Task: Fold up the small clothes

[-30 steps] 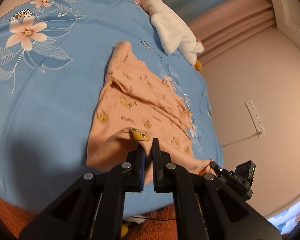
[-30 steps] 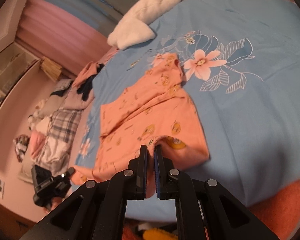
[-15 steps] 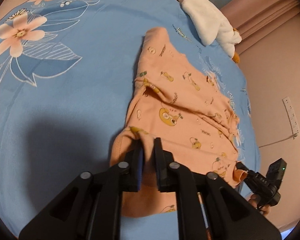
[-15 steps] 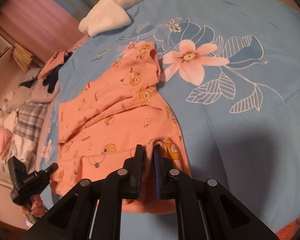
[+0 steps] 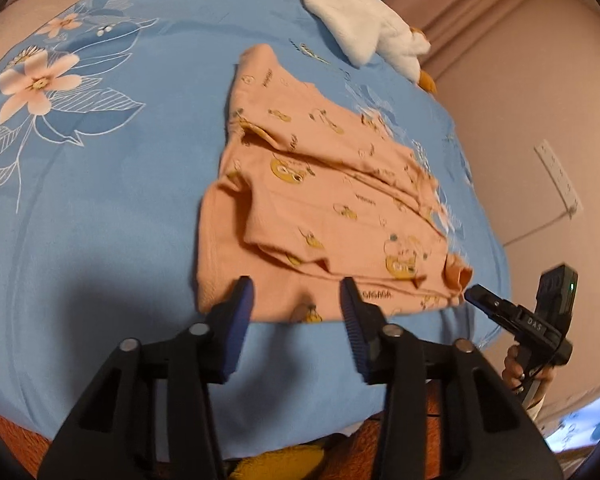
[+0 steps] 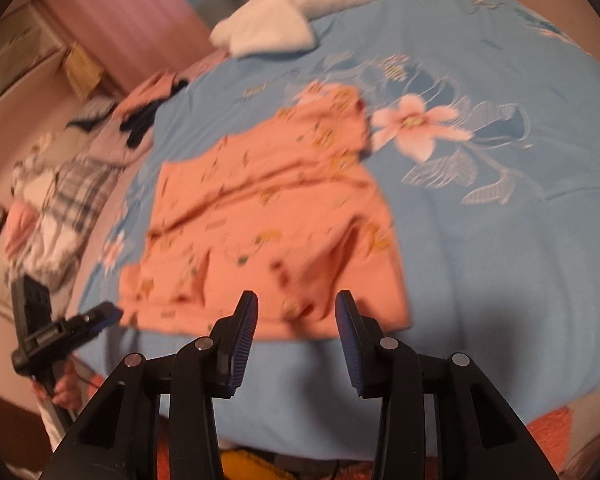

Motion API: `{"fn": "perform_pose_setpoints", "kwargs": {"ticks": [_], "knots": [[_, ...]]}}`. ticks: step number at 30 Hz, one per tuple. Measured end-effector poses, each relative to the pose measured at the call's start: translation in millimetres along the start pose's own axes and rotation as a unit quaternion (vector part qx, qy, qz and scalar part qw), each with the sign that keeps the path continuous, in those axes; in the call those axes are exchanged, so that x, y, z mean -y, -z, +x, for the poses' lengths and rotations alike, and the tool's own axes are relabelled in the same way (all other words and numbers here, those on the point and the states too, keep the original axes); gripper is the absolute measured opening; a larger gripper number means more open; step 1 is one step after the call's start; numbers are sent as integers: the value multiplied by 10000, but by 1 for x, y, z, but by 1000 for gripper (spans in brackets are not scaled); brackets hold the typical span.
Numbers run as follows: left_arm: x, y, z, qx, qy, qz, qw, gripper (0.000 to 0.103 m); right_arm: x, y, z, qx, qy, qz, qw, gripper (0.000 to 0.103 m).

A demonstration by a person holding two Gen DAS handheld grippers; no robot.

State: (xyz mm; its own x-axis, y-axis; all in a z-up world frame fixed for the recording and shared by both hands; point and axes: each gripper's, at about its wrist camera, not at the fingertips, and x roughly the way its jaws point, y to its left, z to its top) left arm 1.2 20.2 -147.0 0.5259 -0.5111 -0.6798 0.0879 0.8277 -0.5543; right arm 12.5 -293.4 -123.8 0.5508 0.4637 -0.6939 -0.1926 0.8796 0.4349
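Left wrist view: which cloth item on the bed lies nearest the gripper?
The peach printed garment, its near hem just beyond the left gripper. The white fluffy item lies at the bed's far edge, well behind it.

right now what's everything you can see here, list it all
small garment: one, peach with cartoon print, lying loosely folded on the bed near its front edge
bedspread: one, blue with pink flowers, covering the bed
plush toy: one, white with orange parts, far end of the bed
clothes pile: several, plaid, pink and dark, beside the bed in the right wrist view
wall outlet strip: one, white, on the wall
left gripper: black, blue pads, open, just released the garment
right gripper: black, blue pads, open, just released the garment
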Motion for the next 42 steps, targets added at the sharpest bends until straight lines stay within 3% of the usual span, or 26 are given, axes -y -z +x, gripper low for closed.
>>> {"fn": "perform_pose_setpoints", "kwargs": {"ticks": [5,7,9,11,19,24,29,31,33,37,42], "knots": [[-2,-10,21,-103,7,-12,9999,29,1,-6,24,-152,134,143,9997,37],[-2,-17,28,-135,-68,-25,9999,25,2,-12,29,-171,40,220,9996,27],[-3,-25,34,-188,19,-183,9997,23,3,-17,29,-78,-41,293,9995,11],[-6,-34,39,-123,296,-353,9989,19,4,-24,27,4,-95,388,9992,10],[-9,-69,54,182,174,-564,9981,12,9,-62,30,447,-159,777,9959,7],[-14,-91,59,345,183,-727,9966,13,14,-77,42,527,55,910,9944,7],[-14,-100,54,385,144,-719,9966,22,20,-83,37,651,188,973,9929,12],[-14,-101,45,539,34,-636,9965,45,22,-84,28,782,257,914,9924,21],[-15,-100,35,754,-79,-567,9955,54,25,-84,20,894,372,851,9917,38],[-20,-101,30,858,-297,-466,9948,56,32,-84,19,867,476,790,9920,40],[-18,-93,44,521,-420,-102,9977,61,32,-80,38,528,547,616,9952,40]]}}
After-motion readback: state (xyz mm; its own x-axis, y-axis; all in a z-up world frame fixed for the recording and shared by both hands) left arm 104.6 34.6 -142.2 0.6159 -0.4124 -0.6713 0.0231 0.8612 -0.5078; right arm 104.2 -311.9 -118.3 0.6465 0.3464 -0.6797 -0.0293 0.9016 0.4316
